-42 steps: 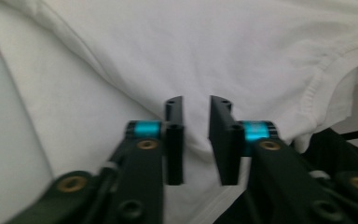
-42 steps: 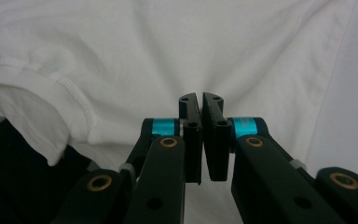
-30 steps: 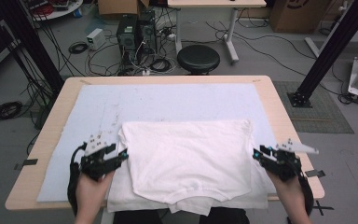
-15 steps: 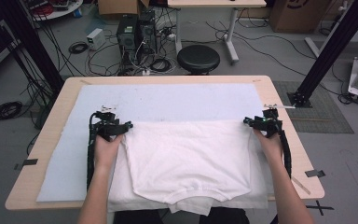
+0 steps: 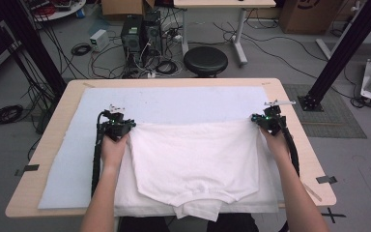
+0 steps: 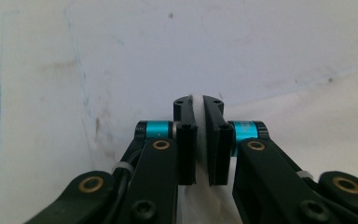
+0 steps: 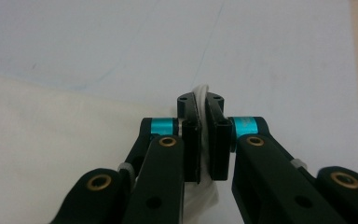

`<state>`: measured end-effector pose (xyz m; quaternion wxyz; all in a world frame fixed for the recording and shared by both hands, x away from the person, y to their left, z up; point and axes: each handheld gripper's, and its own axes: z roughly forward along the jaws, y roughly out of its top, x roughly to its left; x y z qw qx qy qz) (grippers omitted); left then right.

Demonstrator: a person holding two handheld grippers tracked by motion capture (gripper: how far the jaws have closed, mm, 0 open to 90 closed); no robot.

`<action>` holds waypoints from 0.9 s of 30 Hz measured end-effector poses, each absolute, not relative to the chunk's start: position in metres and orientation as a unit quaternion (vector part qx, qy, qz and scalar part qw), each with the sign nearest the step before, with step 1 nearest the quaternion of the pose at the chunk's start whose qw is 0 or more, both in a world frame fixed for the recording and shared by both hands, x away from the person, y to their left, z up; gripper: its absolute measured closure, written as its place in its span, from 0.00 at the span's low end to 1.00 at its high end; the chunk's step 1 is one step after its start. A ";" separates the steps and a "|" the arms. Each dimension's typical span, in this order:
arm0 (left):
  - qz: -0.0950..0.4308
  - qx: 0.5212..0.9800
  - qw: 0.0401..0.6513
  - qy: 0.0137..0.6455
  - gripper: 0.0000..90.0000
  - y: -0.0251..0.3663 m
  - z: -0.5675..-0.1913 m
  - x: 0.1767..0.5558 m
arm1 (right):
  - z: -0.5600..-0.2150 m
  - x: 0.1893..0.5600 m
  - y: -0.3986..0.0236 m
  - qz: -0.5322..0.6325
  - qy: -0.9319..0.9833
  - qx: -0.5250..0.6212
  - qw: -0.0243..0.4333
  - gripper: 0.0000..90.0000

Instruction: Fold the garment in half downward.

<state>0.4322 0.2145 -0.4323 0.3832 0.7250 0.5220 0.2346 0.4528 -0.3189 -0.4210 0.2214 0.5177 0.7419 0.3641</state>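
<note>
A white T-shirt [image 5: 198, 154] lies flat on the pale mat [image 5: 174, 99], its collar toward the near edge and its hem toward the far side. My left gripper [image 5: 121, 124] is at the far left corner of the shirt, and my right gripper [image 5: 266, 118] is at the far right corner. Both pairs of jaws have just been closing. In the left gripper view the left gripper [image 6: 199, 105] is shut on a fold of white cloth [image 6: 199, 140]. In the right gripper view the right gripper [image 7: 200, 102] likewise pinches a bunched hem [image 7: 205, 91].
The mat covers most of a wooden table [image 5: 29, 193], with bare mat beyond the shirt's far edge. Past the table stand a black stool [image 5: 205, 60], computer towers [image 5: 133, 31] amid floor cables, and a black frame post [image 5: 343, 48] at the right.
Both hands moved from the shirt's near sides out to its far corners. The jaws, open half a second ago, have closed on the cloth there.
</note>
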 end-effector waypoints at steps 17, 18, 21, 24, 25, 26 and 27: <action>0.264 0.687 0.379 0.561 0.63 0.227 -0.436 0.452 | -0.432 0.477 -0.315 0.344 0.711 0.565 0.238 0.65; 0.265 0.683 0.385 0.561 0.61 0.228 -0.433 0.448 | -0.429 0.471 -0.317 0.348 0.705 0.569 0.239 0.61; 0.273 0.679 0.402 0.550 0.57 0.229 -0.425 0.428 | -0.420 0.451 -0.323 0.371 0.693 0.571 0.237 0.57; 0.271 0.681 0.409 0.544 0.54 0.226 -0.419 0.402 | -0.412 0.424 -0.326 0.384 0.688 0.568 0.237 0.55; 0.271 0.680 0.409 0.545 0.53 0.224 -0.419 0.391 | -0.411 0.414 -0.327 0.387 0.687 0.568 0.236 0.55; 0.271 0.684 0.406 0.543 0.52 0.221 -0.419 0.380 | -0.411 0.403 -0.327 0.389 0.685 0.569 0.235 0.54; 0.272 0.687 0.401 0.541 0.52 0.217 -0.420 0.369 | -0.411 0.391 -0.327 0.385 0.685 0.570 0.239 0.54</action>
